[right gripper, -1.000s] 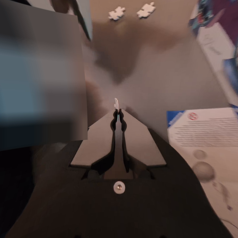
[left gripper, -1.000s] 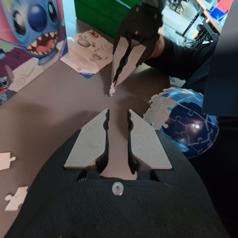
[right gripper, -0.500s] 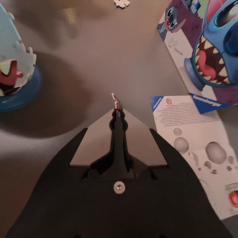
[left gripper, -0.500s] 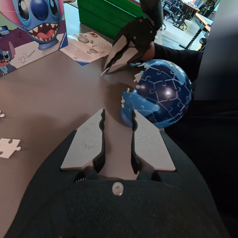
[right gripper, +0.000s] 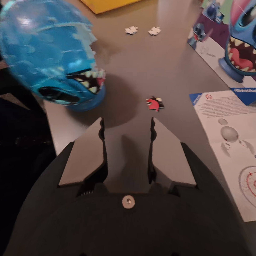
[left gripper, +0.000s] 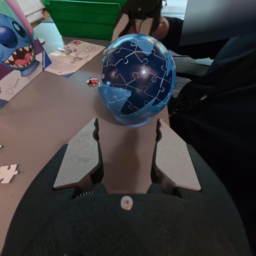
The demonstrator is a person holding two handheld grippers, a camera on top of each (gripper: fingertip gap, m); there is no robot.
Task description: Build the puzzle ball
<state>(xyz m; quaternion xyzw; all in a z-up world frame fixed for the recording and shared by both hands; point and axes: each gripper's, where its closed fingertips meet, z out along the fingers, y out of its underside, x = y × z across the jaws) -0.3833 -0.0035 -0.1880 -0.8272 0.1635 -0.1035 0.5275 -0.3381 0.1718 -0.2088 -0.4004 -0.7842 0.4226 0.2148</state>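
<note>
The blue puzzle ball [left gripper: 138, 80] stands on its blue ring base on the grey table, with a gap in its shell on the side facing away from my left gripper. My left gripper [left gripper: 127, 121] is open and empty just in front of it. In the right wrist view the ball [right gripper: 47, 55] is at the upper left, showing a toothed mouth. A red, black and white puzzle piece [right gripper: 155, 104] lies on the table ahead of my open, empty right gripper [right gripper: 127, 119]. The piece also shows left of the ball in the left wrist view [left gripper: 92, 81].
Two white face-down pieces [right gripper: 142, 30] lie farther off; one [left gripper: 7, 173] is at the left edge. The puzzle box [left gripper: 15, 52] and the instruction leaflet [left gripper: 74, 58] lie on the table. A green crate [left gripper: 83, 18] stands behind. A person's dark sleeve is at the right. My hands' fingertips stand some 20 cm from each other.
My right gripper has opened and let go of the red piece, which now lies on the table. My left gripper has opened wider and come square in front of the ball.
</note>
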